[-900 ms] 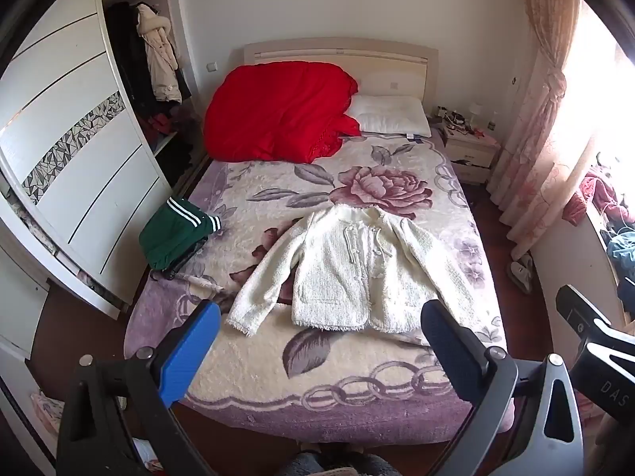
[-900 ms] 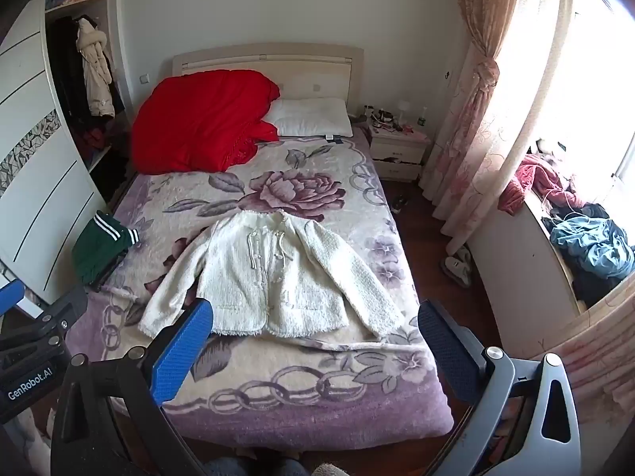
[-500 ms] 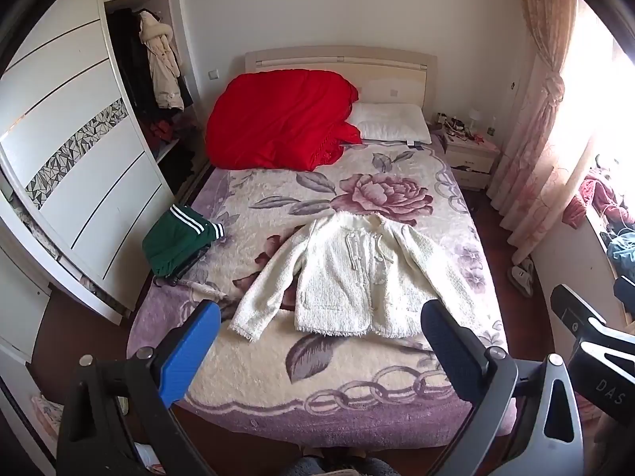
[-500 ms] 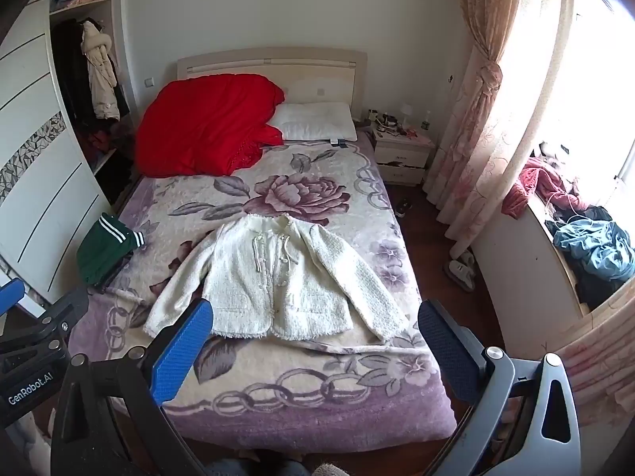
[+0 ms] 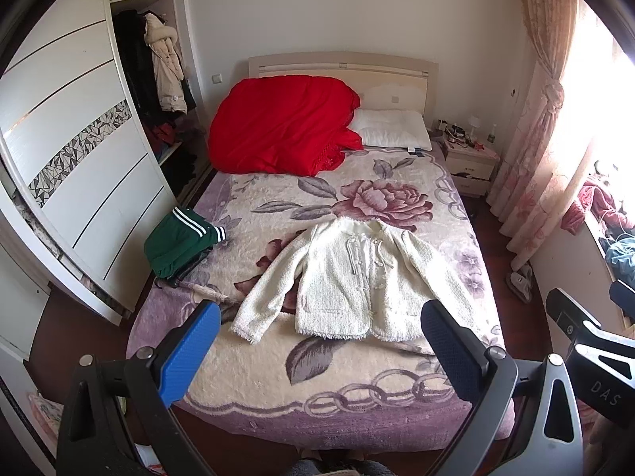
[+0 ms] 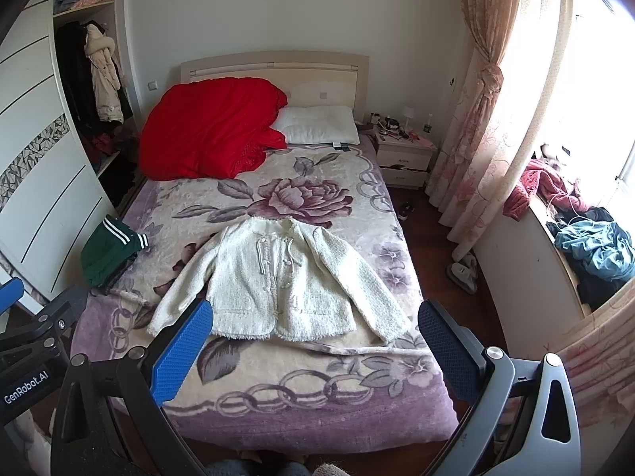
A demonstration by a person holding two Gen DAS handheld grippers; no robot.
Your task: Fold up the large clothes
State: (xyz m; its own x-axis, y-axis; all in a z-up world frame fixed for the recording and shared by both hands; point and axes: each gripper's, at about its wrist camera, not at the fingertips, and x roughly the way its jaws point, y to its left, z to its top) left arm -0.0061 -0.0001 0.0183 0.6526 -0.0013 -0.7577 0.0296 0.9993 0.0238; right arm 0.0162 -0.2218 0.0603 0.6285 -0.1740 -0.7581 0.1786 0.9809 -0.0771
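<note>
A cream knitted jacket [image 5: 357, 277] lies flat and face up on the flowered bed blanket [image 5: 301, 365], sleeves spread to both sides; it also shows in the right wrist view [image 6: 278, 281]. My left gripper [image 5: 321, 353] is open and empty, held above the foot of the bed, well short of the jacket. My right gripper [image 6: 317, 353] is open and empty too, at about the same height and distance. Each gripper shows at the edge of the other's view.
A folded green garment [image 5: 178, 244] with white stripes lies at the bed's left edge. A red quilt [image 5: 281, 131] and white pillow [image 5: 391, 135] sit at the headboard. A wardrobe [image 5: 75, 166] stands left; nightstand [image 5: 470, 164], curtains and a clothes-strewn sill [image 6: 587, 246] are right.
Both views have tilted slightly, so the bed and jacket sit a little lower in the frames. The jacket has not moved. Both grippers stay open.
</note>
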